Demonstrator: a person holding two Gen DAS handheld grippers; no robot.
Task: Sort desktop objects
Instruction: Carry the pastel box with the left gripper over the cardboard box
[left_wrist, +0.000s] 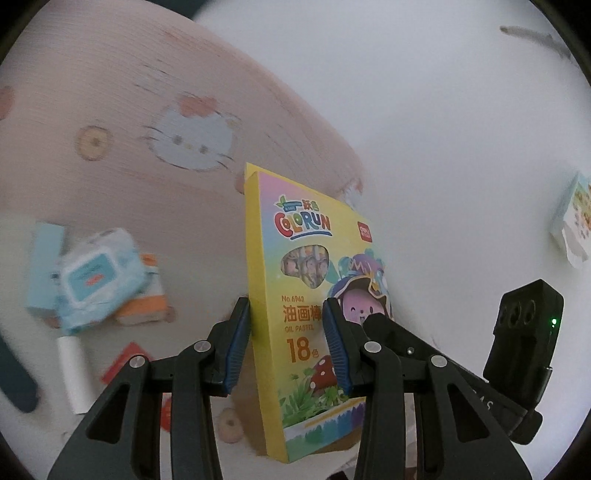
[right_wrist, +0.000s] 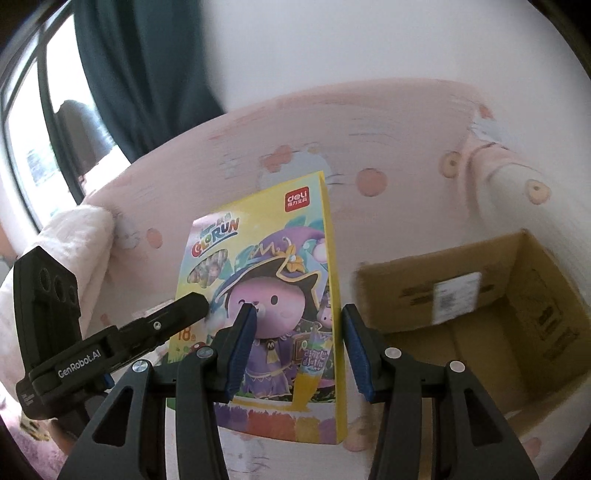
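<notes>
The left hand-held gripper (left_wrist: 286, 345) is clamped across one side edge of the pastel box (left_wrist: 314, 295), its blue pads (left_wrist: 238, 343) pressing the box's front and back faces. The right hand-held gripper (right_wrist: 297, 349) grips the opposite edge of the same box (right_wrist: 266, 295) in the same way, so the box hangs upright in the air between the two, clear of the pink cartoon-print sheet (left_wrist: 129, 110) below it. An open carton (right_wrist: 491, 314) sits just to the right in the right wrist view, empty as far as can be seen, and it looks like the likely place for the box. A wipes pack (left_wrist: 98, 273), a white tube (left_wrist: 74, 373) and some small cartons lie scattered on the sheet to the left, not yet sorted. The main risk is the shared hold: if the two hands drift apart, together, or twist against each other, the thin card box could buckle, or slide out from one pair of pads. Each grip bites only near an edge, so a quick swing could let the box pivot and drop. Lowered at a tilt, its bottom corner could catch the carton's flap or rim. Releasing one side early would leave the box hanging crooked from the other.
</notes>
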